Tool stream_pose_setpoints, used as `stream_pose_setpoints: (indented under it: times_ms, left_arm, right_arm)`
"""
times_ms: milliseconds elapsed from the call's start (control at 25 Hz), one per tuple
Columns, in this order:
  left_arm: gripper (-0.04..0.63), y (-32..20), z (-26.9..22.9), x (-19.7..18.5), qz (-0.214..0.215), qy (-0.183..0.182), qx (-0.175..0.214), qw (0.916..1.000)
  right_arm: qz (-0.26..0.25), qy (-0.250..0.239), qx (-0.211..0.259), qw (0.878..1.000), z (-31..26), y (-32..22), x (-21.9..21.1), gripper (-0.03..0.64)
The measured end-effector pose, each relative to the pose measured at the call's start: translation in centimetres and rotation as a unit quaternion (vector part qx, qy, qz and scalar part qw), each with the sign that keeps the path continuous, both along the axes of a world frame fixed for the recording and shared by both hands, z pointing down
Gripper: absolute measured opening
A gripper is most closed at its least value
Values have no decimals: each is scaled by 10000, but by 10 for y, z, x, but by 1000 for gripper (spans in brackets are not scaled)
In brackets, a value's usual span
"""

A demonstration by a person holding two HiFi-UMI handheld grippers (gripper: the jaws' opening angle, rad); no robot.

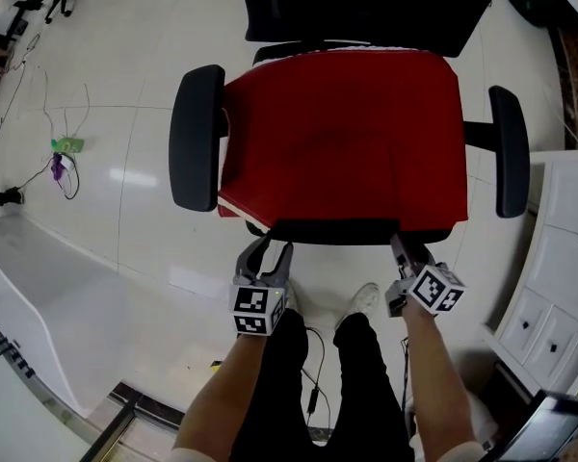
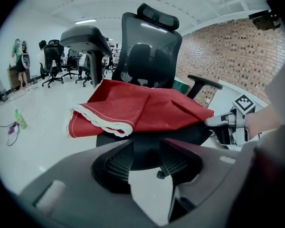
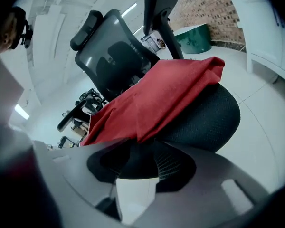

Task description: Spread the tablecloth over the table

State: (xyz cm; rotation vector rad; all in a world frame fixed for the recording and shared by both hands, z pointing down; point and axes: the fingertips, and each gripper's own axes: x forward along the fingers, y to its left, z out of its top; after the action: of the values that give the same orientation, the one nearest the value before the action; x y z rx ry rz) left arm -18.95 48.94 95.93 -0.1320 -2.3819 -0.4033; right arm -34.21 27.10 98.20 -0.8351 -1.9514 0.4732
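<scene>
A red tablecloth (image 1: 342, 133) with a white lace edge lies folded on the seat of a black office chair (image 1: 332, 231). One corner of it hangs over the seat's front left. Both grippers hang just below the seat's front edge. My left gripper (image 1: 268, 248) is near the drooping corner, with its jaws apart and nothing between them (image 2: 145, 160). My right gripper (image 1: 405, 246) is at the front right, under the cloth's edge (image 3: 156, 99), also apart and empty (image 3: 142, 167). The left gripper view shows the lace hem (image 2: 109, 125) and the right gripper (image 2: 225, 125) beside the seat.
The chair's armrests (image 1: 195, 138) (image 1: 509, 152) flank the seat, and its mesh back (image 2: 149, 56) rises behind. A white drawer cabinet (image 1: 559, 258) stands close on the right and a white ledge (image 1: 39, 306) on the left. Cables (image 1: 63, 162) lie on the floor. My feet (image 1: 366, 301) are under the seat's front.
</scene>
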Motion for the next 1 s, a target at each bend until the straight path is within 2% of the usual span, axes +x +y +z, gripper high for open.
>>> stream_pose_setpoints:
  times_ms: [160, 240, 320, 400, 560, 640, 720, 840, 880, 1000]
  left_arm:
    - [179, 3, 1, -2, -18, 16, 12, 10000]
    - [179, 4, 1, -4, -9, 18, -1, 10000]
    - [179, 4, 2, -5, -8, 35, -3, 10000]
    - [179, 5, 4, -5, -40, 60, 17, 10000]
    - [179, 3, 9, -5, -151, 127, 130, 9997]
    - [179, -1, 14, -3, -332, 144, 472, 9982]
    - [179, -4, 16, 0, -689, 34, 1116, 9914]
    - [179, 2, 11, 1, -1407, -335, 2041, 9682]
    - [181, 6, 8, 1, -1582, -428, 2197, 9617]
    - [181, 20, 0, -1, -1890, -669, 2426, 9492]
  right_arm:
    - [354, 12, -513, 9981, -9, 6, -13, 190]
    - [431, 15, -559, 9975, -10, 6, -17, 186]
    - [464, -49, -402, 9981, -9, 2, -21, 93]
    - [378, -176, -359, 9985, -12, 1, -23, 37]
    - [16, -442, -290, 9986, -20, 4, -23, 15]
    - [-55, -516, -251, 9983, -23, 2, -22, 15]
    - [-109, -572, -226, 9980, -24, 3, -20, 15]
    - [-207, -618, -175, 9977, -25, 7, -17, 15]
    - [-240, -635, -155, 9976, -25, 8, -17, 15]
    - [-301, -661, -136, 9973, -26, 9, -18, 15]
